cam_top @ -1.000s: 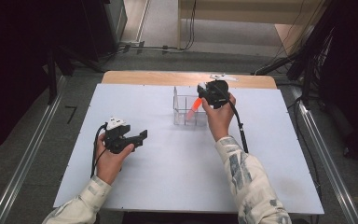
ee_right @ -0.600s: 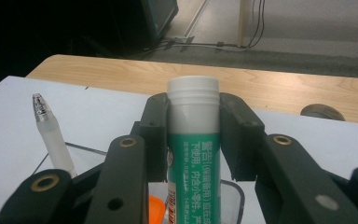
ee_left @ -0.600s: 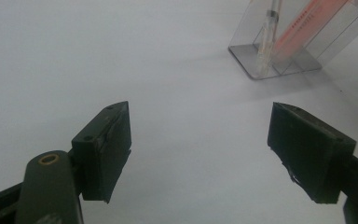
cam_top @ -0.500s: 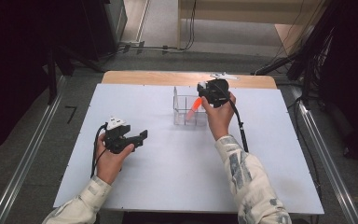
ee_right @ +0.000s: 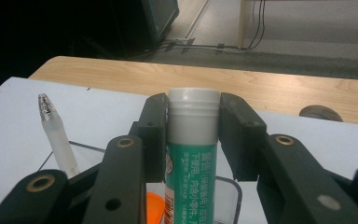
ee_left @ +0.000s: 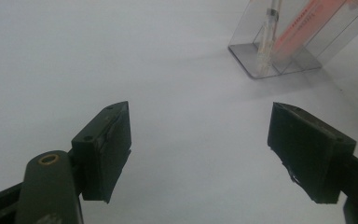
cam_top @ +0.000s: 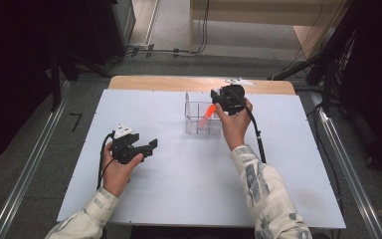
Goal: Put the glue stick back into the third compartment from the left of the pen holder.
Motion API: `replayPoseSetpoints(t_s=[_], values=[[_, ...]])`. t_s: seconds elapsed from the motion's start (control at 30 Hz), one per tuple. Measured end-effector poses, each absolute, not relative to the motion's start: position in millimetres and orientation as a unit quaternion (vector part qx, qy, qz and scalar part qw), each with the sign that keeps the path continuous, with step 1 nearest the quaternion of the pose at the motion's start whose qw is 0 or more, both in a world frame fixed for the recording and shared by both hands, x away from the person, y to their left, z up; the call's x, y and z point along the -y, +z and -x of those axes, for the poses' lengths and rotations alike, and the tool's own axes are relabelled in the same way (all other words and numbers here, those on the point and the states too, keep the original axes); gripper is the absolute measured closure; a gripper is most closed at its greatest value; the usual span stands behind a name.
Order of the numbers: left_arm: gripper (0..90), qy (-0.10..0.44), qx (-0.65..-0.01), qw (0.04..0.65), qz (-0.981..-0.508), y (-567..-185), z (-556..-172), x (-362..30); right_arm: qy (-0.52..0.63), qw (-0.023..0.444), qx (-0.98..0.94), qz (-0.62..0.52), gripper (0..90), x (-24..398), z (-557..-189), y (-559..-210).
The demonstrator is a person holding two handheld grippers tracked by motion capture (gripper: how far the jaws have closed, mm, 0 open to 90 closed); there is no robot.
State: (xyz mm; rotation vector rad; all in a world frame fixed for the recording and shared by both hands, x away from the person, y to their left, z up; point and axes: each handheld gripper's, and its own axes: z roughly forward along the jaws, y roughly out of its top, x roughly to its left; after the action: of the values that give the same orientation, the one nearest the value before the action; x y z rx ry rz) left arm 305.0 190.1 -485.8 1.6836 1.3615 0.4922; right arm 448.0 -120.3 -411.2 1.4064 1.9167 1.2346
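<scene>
across the last second we find almost nothing altered: in the high view both hands sit where they sat in the earlier pictures, the left near the desk's 8 o'clock and the right up toward 1 o'clock over the organizer. the right hand-held gripper (ee_right: 193,135) is pinching a green-labelled tube with a grey cap (ee_right: 193,116), its jaws pressed on either side just under the cap, and the tube stands upright with its lower end down inside the clear plastic organizer (cam_top: 199,119). in that same organizer an orange marker (cam_top: 207,115) leans, and a frosted clear pen (ee_right: 56,135) stands at about 9 o'clock from the tube in the right gripper view; the left gripper view shows the pen and the orange marker in the box, well away at its 1 o'clock. the left hand-held gripper (ee_left: 200,154) is spread wide with only bare white desk (cam_top: 179,179) between its jaws, resting idle. we judge that the stillness means the tube is at the point of being let go into its compartment: the placing looks nearly done, and what remains is to open the jaws and lift clear without knocking the neighbouring pen.
</scene>
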Motion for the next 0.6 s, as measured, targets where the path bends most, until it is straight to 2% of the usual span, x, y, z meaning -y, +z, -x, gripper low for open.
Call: replayPoseSetpoints(t_s=[0.6], values=[[22.1,0.198,-0.549,0.445,-0.68,-485.9,-305.0,-189.8,0.452,0.225,-0.697,-0.51,59.0,126.3,-443.2,-413.3]])
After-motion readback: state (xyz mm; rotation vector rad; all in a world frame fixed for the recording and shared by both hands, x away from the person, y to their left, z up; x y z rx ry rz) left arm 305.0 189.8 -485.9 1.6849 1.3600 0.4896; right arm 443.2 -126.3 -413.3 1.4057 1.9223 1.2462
